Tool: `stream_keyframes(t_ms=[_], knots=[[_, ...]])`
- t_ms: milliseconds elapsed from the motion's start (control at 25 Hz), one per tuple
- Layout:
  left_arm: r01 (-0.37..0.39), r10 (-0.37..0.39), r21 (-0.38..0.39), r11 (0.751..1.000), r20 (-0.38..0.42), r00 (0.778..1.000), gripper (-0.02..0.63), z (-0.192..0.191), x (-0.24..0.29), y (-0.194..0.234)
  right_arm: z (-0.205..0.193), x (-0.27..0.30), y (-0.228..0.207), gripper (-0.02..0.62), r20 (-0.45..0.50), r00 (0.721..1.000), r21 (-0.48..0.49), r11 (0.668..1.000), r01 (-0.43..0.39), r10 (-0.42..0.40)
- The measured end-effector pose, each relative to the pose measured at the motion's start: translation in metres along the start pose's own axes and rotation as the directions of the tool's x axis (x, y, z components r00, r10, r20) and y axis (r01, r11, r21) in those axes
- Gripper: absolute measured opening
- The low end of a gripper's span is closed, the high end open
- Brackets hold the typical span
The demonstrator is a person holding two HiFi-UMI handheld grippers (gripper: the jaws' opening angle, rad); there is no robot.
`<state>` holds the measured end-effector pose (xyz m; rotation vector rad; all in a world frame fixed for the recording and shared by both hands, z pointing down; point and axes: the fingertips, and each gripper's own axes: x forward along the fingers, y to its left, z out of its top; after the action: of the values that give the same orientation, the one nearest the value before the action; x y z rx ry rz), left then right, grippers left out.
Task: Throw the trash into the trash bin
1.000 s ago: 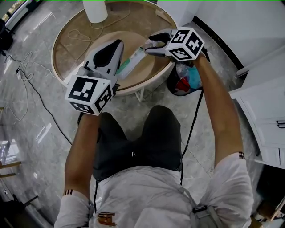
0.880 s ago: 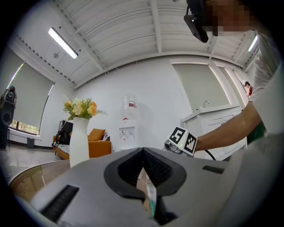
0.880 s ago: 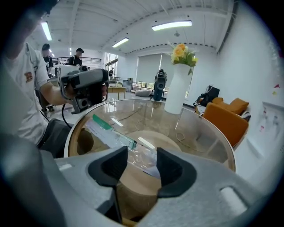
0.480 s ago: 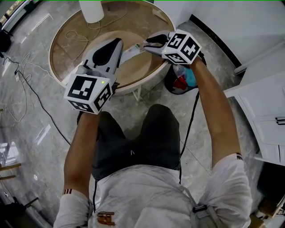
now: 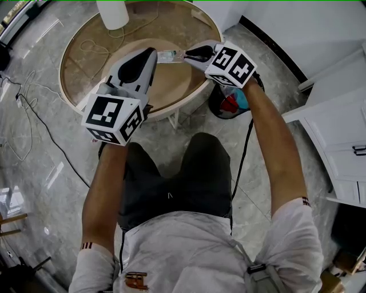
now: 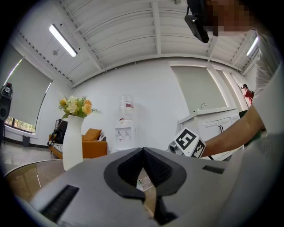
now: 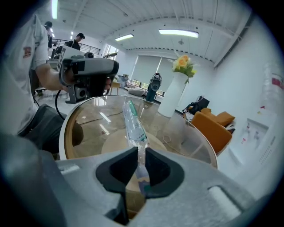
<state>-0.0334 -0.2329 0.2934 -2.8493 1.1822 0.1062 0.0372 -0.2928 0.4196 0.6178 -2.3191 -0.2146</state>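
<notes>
A long clear plastic wrapper (image 5: 167, 56) with green print is the trash; it sticks out over the round glass table (image 5: 74, 63). My right gripper (image 5: 186, 55) has just been closing and is now shut on the wrapper's near end, which its own view shows pinched between the pads (image 7: 141, 165) with the rest (image 7: 133, 119) standing up ahead. My left gripper (image 5: 151, 54) hovers level beside it, shut and empty; through its jaws a bit of the wrapper (image 6: 143, 182) shows. The black trash bin (image 5: 227, 106), with coloured rubbish inside, stands on the floor below my right hand.
A white vase (image 5: 112, 12) stands at the table's far side, with a looped cord (image 5: 108, 43) near it. Cables (image 5: 31, 111) run over the floor at the left. White cabinets (image 5: 337, 137) stand at the right.
The right gripper's jaws closed onto the wrapper's end and tilted a little. The wrapper, slanting down toward the left gripper before, now sticks out sideways from the right gripper. The left gripper stayed put.
</notes>
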Motion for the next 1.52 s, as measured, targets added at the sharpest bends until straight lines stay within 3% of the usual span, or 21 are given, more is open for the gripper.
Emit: stream_keyframes(t_ms=[480,840,1160,1520], knots=[[0.029,-0.029,-0.007,1.0,0.008,1.0,-0.002,-0.002,0.006,-0.009,0.005,-0.022,-0.008,0.052,0.056,0.99,0.064,0.99,0.125,-0.128],[0.092,-0.092,-0.012,0.996,0.012,0.996,-0.002,-0.003,0.022,-0.036,0.005,-0.066,-0.014,0.052,0.123,0.967,0.162,0.965,0.204,-0.225],[0.186,-0.185,-0.012,0.983,0.029,0.982,-0.002,-0.001,0.047,-0.082,-0.018,-0.13,-0.022,0.052,0.148,0.923,0.264,0.913,0.31,-0.356],[0.282,-0.282,0.007,0.959,0.03,0.959,-0.002,-0.008,0.088,-0.138,-0.053,-0.187,-0.024,0.052,0.123,0.868,0.378,0.831,0.407,-0.481]])
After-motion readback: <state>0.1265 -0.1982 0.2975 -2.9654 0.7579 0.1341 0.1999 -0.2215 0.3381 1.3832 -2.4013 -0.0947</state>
